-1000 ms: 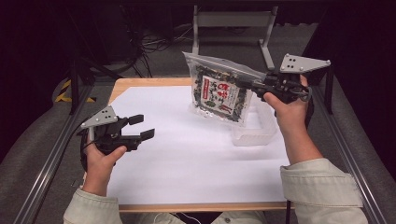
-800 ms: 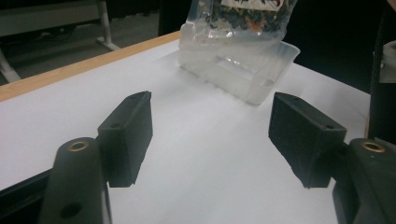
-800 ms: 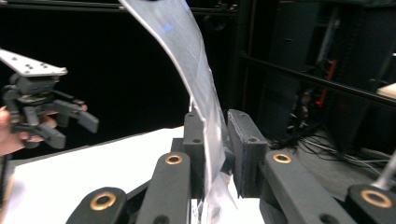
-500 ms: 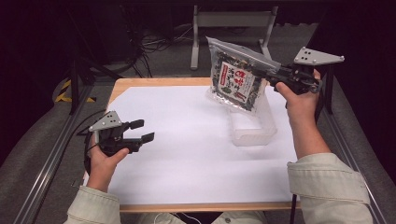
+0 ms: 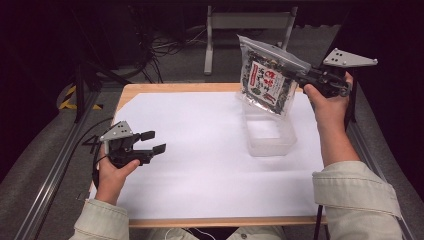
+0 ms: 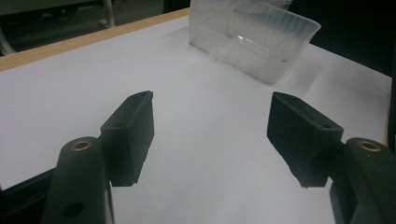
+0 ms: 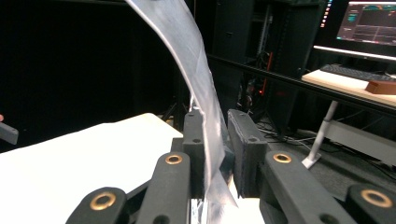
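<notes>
High view, clear printed snack bag (image 5: pixel 267 80) clamped in right tongs (image 5: pixel 306 76), left tongs (image 5: pixel 154 142) apart, empty.

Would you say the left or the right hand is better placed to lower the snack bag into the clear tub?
Right, probably. The right gripper is already clamped on the snack bag, which hangs just above the clear tub. The left gripper is open with nothing between its jaws, low over the white sheet, well away from the tub.
</notes>
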Tool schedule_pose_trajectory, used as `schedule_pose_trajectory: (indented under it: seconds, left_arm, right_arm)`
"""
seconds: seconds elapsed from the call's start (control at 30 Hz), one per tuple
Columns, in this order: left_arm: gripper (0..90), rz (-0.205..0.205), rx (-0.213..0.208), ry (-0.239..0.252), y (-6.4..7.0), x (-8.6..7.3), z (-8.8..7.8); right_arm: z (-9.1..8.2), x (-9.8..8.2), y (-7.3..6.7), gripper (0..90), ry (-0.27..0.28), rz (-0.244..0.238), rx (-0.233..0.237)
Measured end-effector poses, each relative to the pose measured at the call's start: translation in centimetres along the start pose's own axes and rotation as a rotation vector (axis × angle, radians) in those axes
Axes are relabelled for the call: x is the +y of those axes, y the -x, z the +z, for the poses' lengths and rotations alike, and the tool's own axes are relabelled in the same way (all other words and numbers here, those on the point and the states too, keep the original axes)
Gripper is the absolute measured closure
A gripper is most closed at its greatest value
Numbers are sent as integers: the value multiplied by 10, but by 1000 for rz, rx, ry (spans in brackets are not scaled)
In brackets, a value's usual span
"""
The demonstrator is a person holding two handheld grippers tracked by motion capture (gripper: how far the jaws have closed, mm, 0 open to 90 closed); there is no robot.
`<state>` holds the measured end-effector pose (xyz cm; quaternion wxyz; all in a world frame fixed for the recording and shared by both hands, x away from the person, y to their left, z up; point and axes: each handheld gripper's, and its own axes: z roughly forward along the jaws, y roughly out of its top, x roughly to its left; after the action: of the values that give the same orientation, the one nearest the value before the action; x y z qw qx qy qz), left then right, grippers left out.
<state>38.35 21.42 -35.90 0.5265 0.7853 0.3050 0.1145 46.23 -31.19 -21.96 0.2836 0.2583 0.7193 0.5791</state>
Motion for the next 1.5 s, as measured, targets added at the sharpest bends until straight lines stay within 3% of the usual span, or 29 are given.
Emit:
schedule_pose_trajectory:
  seconds: [0.3, 0.63, 0.97, 1.03, 1.5]
  left_arm:
    - [336, 2, -2, -2, 2, 0, 1]
    - [339, 0, -4, 2, 1, 0, 0]
    - [338, -5, -2, -2, 1, 0, 0]
    - [338, 2, -2, -4, 1, 0, 0]
    - [334, -5, -12, -16, 2, 0, 2]
  right_arm:
    - [-3, -6, 9, 772, -7, 8, -62]
    - [-5, -11, 12, 772, -13, 15, -83]
    - [-3, -29, 12, 771, -13, 30, -58]
    - [-2, -32, 11, 771, -32, 15, -63]
    - [-2, -55, 10, 771, -61, 47, -41]
